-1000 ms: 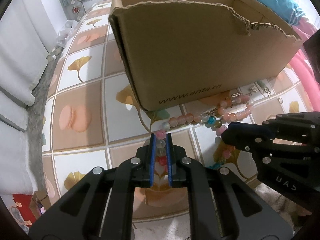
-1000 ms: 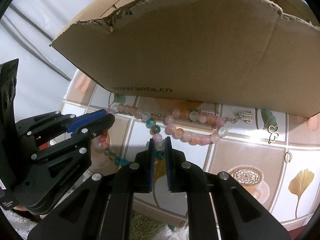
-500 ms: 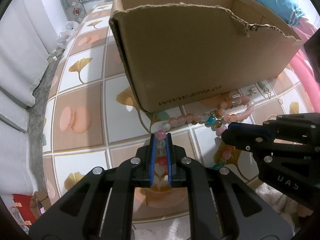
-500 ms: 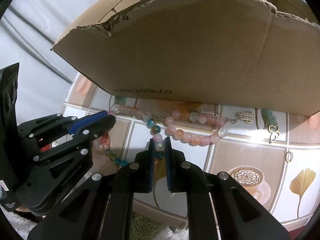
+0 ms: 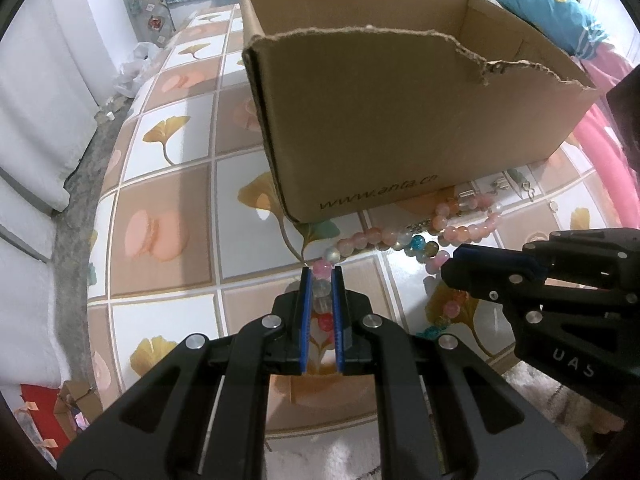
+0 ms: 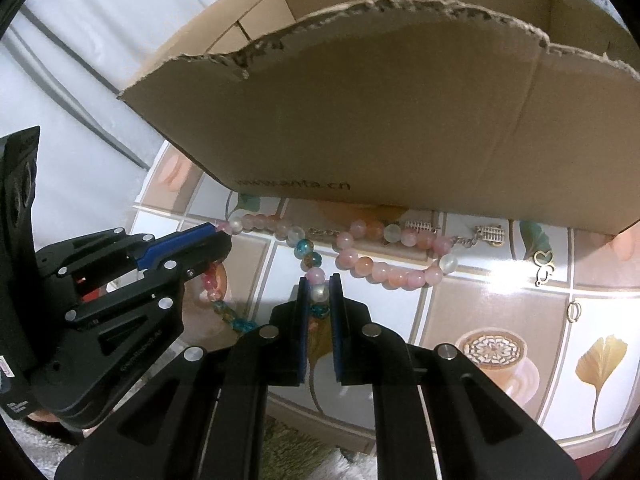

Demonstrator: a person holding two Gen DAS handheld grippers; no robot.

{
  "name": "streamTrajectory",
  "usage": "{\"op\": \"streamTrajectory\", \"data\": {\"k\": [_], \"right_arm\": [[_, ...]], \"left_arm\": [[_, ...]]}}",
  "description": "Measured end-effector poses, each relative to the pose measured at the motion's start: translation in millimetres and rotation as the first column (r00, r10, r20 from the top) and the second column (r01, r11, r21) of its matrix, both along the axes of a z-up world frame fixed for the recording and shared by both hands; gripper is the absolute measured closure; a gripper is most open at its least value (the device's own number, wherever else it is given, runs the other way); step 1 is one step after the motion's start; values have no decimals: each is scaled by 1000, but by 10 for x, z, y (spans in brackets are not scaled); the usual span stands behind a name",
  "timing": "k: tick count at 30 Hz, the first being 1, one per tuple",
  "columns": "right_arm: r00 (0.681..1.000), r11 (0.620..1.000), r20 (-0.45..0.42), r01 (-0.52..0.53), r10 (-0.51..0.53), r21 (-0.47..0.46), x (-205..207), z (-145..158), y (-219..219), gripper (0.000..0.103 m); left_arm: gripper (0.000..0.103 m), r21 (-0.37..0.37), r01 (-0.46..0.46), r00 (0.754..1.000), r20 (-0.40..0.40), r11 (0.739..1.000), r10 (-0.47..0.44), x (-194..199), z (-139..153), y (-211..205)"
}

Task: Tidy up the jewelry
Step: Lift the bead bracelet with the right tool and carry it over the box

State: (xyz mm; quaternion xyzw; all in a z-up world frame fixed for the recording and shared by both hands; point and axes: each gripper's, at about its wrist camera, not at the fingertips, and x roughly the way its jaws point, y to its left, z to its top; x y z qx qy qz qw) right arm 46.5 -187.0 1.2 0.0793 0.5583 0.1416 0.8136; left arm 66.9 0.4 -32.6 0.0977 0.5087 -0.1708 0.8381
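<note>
Left gripper (image 5: 322, 280) clamped on the bead necklace (image 5: 384, 236), right gripper (image 6: 319, 284) clamped on another stretch of it. Strand draped on the tiled tabletop (image 5: 168, 216) near its front edge, just before the cardboard box (image 5: 400, 120).

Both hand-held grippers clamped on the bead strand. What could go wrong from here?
1. The left hand-held gripper and right hand-held gripper pinch the same bead necklace close together; pulling apart could snap it.
2. The trailing loop lies against the cardboard box; on lifting it may catch on the torn rim.
3. Round beads may slip from the pads.
</note>
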Motion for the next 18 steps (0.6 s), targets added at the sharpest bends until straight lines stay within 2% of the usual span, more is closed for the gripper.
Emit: {"op": "streamTrajectory", "data": {"k": [18], "right_arm": [[995,1000,99,-10,8,22,-323,227,-139,93]], "left_arm": [[95,-15,6,997,75,1000,-5,-325,288,-86]]}}
